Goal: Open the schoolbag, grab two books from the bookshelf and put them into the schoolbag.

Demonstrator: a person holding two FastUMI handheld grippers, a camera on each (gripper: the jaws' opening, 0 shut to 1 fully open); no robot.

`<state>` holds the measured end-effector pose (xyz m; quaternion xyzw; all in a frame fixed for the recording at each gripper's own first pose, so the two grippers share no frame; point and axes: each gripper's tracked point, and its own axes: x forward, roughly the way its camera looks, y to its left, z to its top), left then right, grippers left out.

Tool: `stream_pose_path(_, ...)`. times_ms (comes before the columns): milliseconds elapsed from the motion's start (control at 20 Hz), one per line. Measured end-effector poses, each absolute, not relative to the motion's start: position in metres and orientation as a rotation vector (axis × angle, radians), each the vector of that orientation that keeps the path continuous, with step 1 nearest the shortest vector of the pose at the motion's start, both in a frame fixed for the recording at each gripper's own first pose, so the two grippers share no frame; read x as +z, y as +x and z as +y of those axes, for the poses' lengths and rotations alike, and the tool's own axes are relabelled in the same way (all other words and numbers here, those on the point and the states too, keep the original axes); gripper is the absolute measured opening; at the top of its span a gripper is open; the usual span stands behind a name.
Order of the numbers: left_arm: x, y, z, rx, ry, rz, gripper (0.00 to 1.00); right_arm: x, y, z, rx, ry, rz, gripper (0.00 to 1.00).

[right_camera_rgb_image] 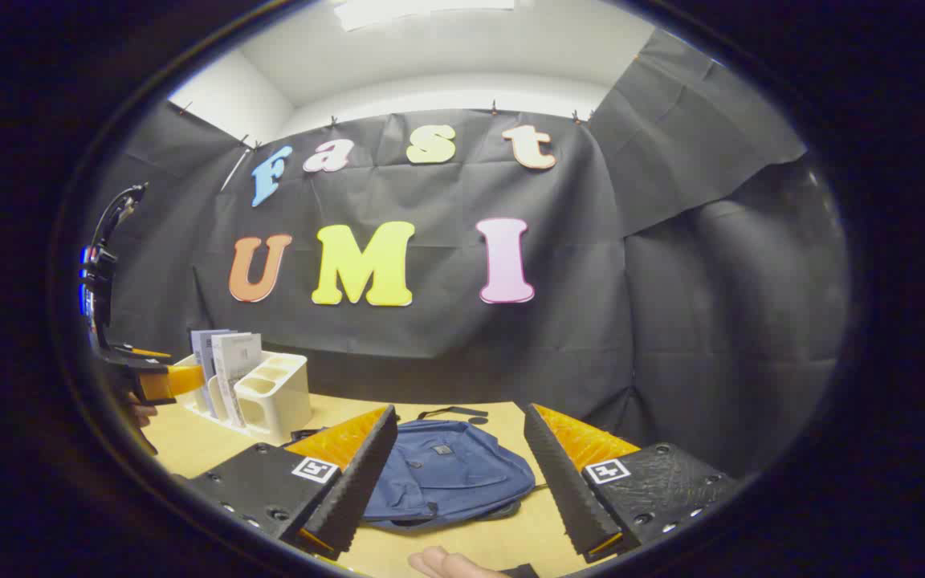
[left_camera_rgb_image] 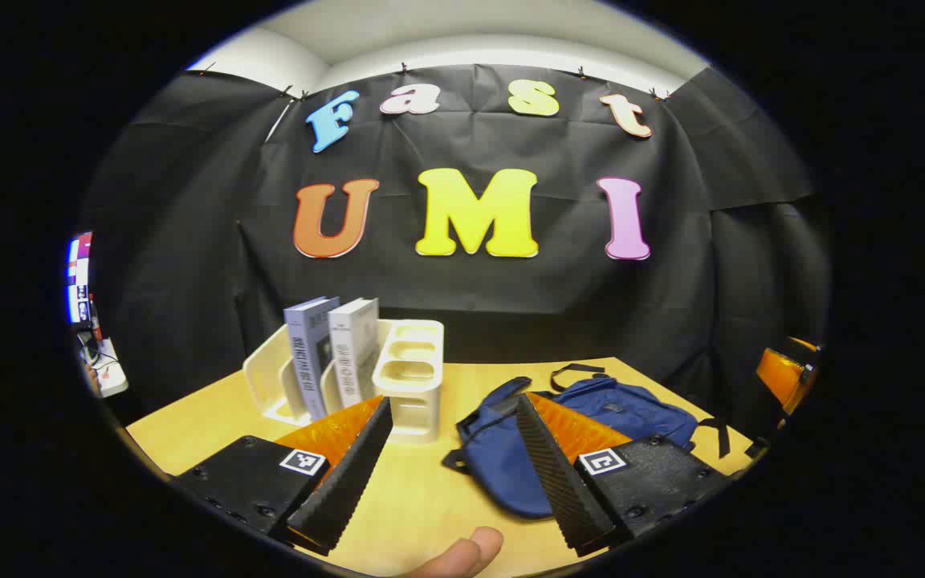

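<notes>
Table: a pale yellow wooden tabletop (left_camera_rgb_image: 422,490), set against the black cloth wall of the booth; it bears all the items below.

Bookshelf: a cream plastic desk rack (left_camera_rgb_image: 410,377) with upright dividers and a block of open cubby holes at its near end, standing at the far left of the table. In the right gripper view the same rack (right_camera_rgb_image: 274,393) sits at left, beyond the bag.

Books: two upright books in the rack's slots, side by side and touching; a grey-blue book (left_camera_rgb_image: 310,353) on the left and a white book (left_camera_rgb_image: 354,349) on the right, spines facing forward. Spine print is too small to make out.

Schoolbag: a dark blue fabric backpack (left_camera_rgb_image: 591,417) with black straps, lying flat on the table to the right of the rack and apart from it. In the right gripper view the bag (right_camera_rgb_image: 450,474) lies straight ahead between the fingers, and appears closed.

Left gripper (left_camera_rgb_image: 450,405): jaws spread wide, holding nothing, raised above the table's near edge; the rack lies behind its left finger, the bag behind its right one. A fingertip of the holding hand (left_camera_rgb_image: 470,554) shows at the bottom edge.

Right gripper (right_camera_rgb_image: 458,417): jaws likewise wide apart and empty, above the table near the bag. Part of the holding hand (right_camera_rgb_image: 450,564) shows at the bottom edge.
</notes>
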<state>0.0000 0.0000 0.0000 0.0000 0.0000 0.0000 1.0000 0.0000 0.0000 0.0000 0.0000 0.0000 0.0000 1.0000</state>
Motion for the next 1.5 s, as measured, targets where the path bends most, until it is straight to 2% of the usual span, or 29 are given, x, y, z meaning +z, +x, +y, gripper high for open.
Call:
stream_pose_path(450, 0.046, -0.064, 0.114, 0.107, 0.111, -0.130, 0.98, 0.011, -0.030, 0.083, 0.004, -0.058, 0.017, 0.95)
stream_pose_path(550, 0.050, -0.071, 0.122, 0.088, 0.072, -0.125, 0.97, 0.004, -0.030, 0.097, 0.006, -0.067, 0.042, 0.97)
stream_pose_path(650, 0.050, -0.077, 0.126, 0.061, 0.049, -0.125, 0.98, 0.005, -0.031, 0.106, 0.005, -0.072, 0.030, 0.94)
stream_pose_path(800, 0.049, -0.079, 0.142, 0.084, 0.071, -0.122, 0.98, -0.001, -0.028, 0.120, 0.025, -0.088, 0.037, 0.97)
stream_pose_path(1350, 0.037, -0.062, 0.163, 0.109, 0.041, -0.088, 0.98, -0.037, -0.006, 0.144, 0.018, -0.144, 0.137, 0.95)
stream_pose_path(1500, 0.033, -0.058, 0.163, 0.103, 0.034, -0.070, 0.98, -0.049, -0.002, 0.154, 0.032, -0.174, 0.166, 0.98)
